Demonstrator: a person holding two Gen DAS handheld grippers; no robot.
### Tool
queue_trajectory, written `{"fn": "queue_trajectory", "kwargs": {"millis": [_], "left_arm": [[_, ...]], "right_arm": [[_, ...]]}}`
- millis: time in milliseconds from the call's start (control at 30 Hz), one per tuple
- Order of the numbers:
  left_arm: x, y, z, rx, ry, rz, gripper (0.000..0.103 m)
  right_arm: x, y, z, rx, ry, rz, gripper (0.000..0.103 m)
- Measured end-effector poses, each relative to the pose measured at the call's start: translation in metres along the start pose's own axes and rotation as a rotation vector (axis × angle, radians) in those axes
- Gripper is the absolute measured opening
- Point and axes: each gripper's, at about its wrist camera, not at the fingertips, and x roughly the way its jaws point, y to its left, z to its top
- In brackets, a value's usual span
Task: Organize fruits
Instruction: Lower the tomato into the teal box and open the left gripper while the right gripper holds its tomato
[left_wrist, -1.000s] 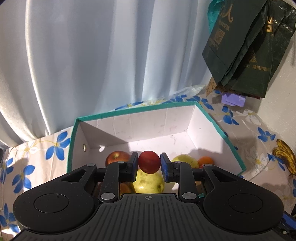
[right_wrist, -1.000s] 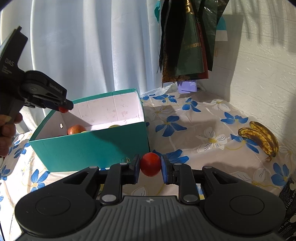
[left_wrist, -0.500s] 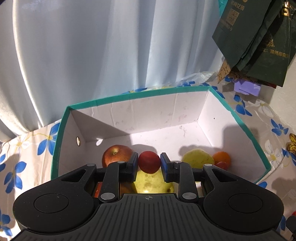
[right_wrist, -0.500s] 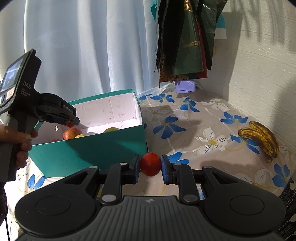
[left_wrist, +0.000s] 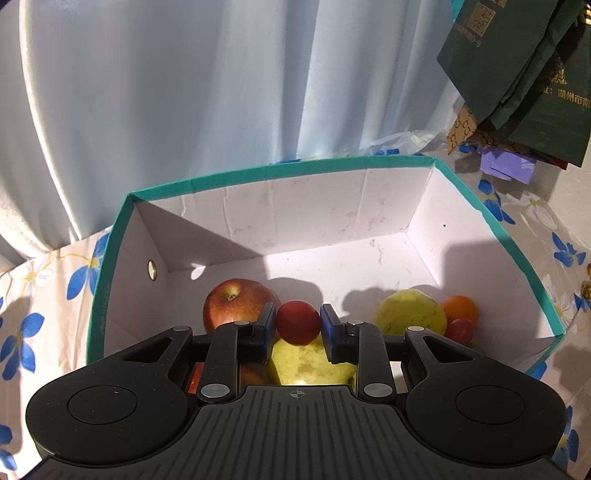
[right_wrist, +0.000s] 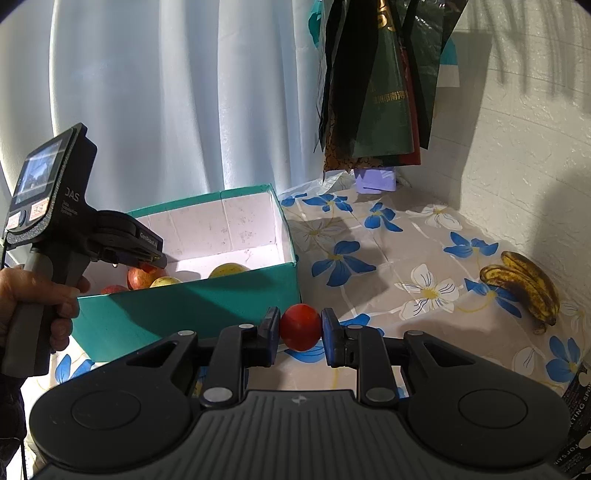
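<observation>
My left gripper (left_wrist: 297, 325) is shut on a small red fruit (left_wrist: 297, 322) and holds it inside the teal box (left_wrist: 280, 173), above a yellow pear (left_wrist: 310, 363). The box also holds a red apple (left_wrist: 236, 304), a yellow-green fruit (left_wrist: 410, 314), a small orange (left_wrist: 460, 306) and a small red fruit (left_wrist: 460, 329). My right gripper (right_wrist: 299, 328) is shut on another small red fruit (right_wrist: 300, 326), above the tablecloth just right of the box (right_wrist: 192, 306). The left gripper (right_wrist: 147, 254) shows there over the box.
A bunch of spotted bananas (right_wrist: 528, 288) lies on the floral tablecloth (right_wrist: 388, 258) at the right by the white wall. Dark bags (right_wrist: 376, 81) hang at the back corner above a purple item (right_wrist: 376, 181). A pale curtain (left_wrist: 184, 92) hangs behind the box.
My left gripper has moved forward and down into the box with its red fruit. My right gripper has risen slightly with its fruit, staying beside the box.
</observation>
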Motion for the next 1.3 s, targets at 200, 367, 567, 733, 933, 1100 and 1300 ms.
{"fn": "queue_trajectory", "kwargs": {"millis": [200,367,567,733,933,1100,1300], "left_arm": [[0.009,0.001,-0.001,0.002,0.017,0.009,0.029],[0.013,0.002,-0.002,-0.002,0.022,0.02,0.029],[0.015,0.002,-0.001,-0.008,0.02,0.021,0.03],[0.016,0.004,-0.001,-0.021,0.017,0.015,0.03],[0.016,0.006,-0.002,-0.031,0.021,-0.003,0.036],[0.004,0.011,0.0,-0.059,-0.023,-0.022,0.081],[-0.042,0.028,0.002,-0.126,-0.087,-0.03,0.102]], "right_arm": [[0.001,0.0,0.0,0.0,0.002,0.002,0.023],[0.002,0.0,0.001,-0.001,0.002,0.006,0.023],[0.003,0.0,0.002,0.001,0.002,0.009,0.023],[0.003,-0.001,0.002,0.004,-0.001,0.008,0.023],[0.004,-0.001,0.001,0.002,-0.003,0.01,0.023],[0.004,-0.002,0.002,0.006,-0.008,0.006,0.023],[0.003,-0.003,0.004,0.006,-0.017,0.0,0.023]]}}
